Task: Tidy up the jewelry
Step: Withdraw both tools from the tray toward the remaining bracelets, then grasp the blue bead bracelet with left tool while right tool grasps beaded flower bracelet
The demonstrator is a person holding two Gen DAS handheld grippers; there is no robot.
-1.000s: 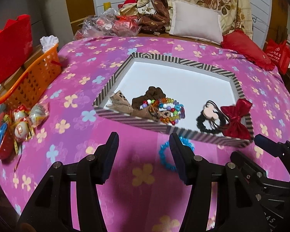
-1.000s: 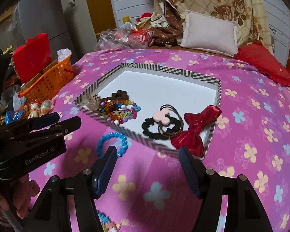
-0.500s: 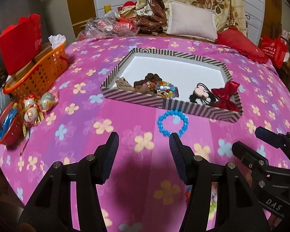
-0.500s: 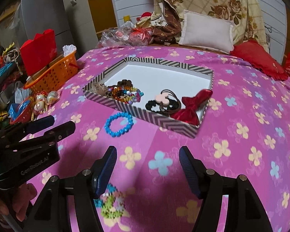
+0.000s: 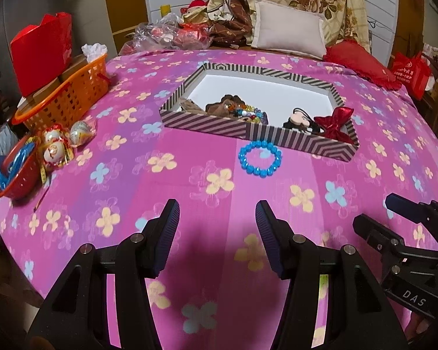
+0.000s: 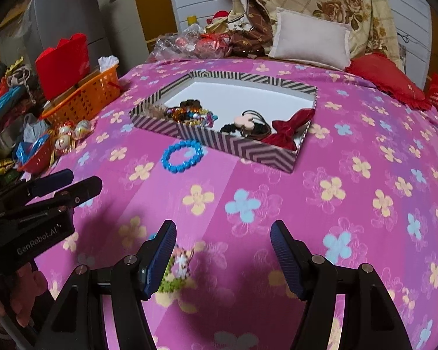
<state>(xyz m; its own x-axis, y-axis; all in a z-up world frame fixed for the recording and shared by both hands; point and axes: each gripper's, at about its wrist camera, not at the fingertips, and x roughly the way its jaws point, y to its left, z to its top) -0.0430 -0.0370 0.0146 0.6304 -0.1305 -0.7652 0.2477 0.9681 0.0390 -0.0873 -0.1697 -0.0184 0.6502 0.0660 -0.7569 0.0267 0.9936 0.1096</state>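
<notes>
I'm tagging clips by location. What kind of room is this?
Probably a lived-in home room, maybe a bedroom: pillows and a floral quilt piled behind a table under a flowered pink cloth, with a cluttered orange basket.

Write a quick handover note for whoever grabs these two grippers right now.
Left gripper: open, empty, above the pink cloth.
Right gripper: open, empty; a green and pink beaded piece lies by its left finger.
Striped box: already holds the red bow, hair ties and mixed bead bracelets.
Left to do: blue bracelet, on the cloth just in front of the box, and the beaded piece.
</notes>
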